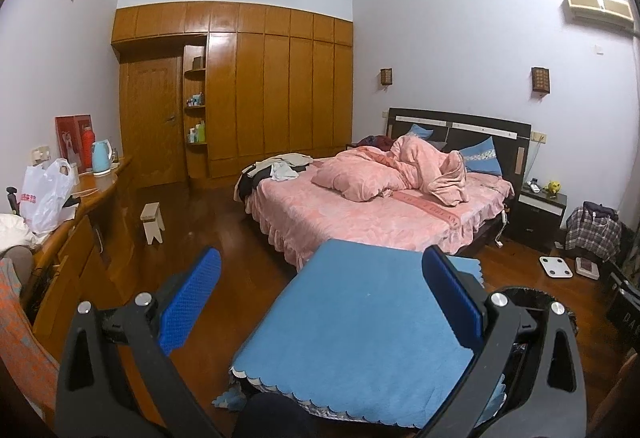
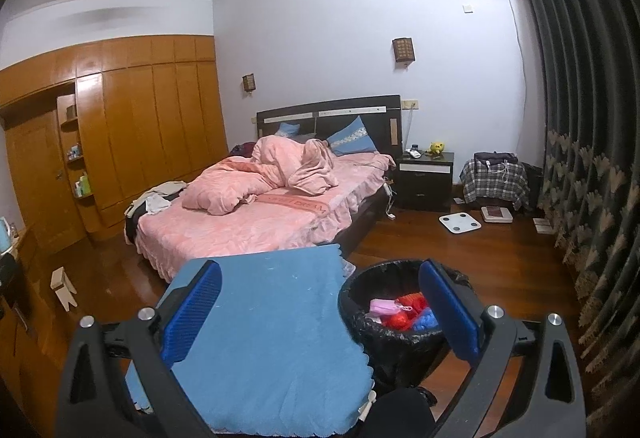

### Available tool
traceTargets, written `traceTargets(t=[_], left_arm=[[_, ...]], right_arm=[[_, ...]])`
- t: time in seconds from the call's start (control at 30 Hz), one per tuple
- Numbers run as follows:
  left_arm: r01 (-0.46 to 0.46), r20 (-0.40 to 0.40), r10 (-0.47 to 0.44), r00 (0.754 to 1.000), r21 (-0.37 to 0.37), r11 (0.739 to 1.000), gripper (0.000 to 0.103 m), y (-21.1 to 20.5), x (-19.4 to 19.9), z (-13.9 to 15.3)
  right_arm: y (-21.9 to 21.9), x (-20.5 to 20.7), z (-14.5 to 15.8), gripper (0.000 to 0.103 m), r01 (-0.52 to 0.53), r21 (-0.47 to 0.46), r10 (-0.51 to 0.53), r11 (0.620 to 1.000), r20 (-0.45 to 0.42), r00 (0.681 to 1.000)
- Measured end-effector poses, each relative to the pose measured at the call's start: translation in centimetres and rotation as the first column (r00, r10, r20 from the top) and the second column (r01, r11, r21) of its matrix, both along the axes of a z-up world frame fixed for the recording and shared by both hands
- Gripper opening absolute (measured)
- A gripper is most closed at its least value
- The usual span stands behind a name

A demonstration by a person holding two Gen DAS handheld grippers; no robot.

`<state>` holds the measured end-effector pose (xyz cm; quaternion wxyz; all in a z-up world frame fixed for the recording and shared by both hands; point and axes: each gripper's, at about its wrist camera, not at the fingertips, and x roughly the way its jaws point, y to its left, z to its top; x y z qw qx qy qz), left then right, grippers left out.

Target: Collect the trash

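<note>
The left gripper [image 1: 320, 286] hangs over a worktop [image 1: 360, 318] covered with a blue cloth, and its jaws are wide open with nothing in them. The right gripper [image 2: 320, 302] is wide open and holds nothing too. Just to the right of the worktop stands a black trash bin [image 2: 396, 322] with a black bag inside. Pink, red and blue trash [image 2: 400, 312] lies in the bin. Behind is a bed [image 2: 256, 214] with pink covers.
</note>
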<state>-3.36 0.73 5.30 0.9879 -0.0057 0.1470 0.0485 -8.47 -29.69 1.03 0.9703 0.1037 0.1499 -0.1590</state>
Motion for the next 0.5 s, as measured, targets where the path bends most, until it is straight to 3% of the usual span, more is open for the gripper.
traceTargets(t=[0.5], left_arm=[[0.001,-0.018,-0.001,1.000,0.001,1.000,0.098,-0.1,1.0,-0.4]], right_arm=[[-1.6,1.3,-0.3,0.097,0.047,0.012,-0.047,0.999,-0.026,0.999]])
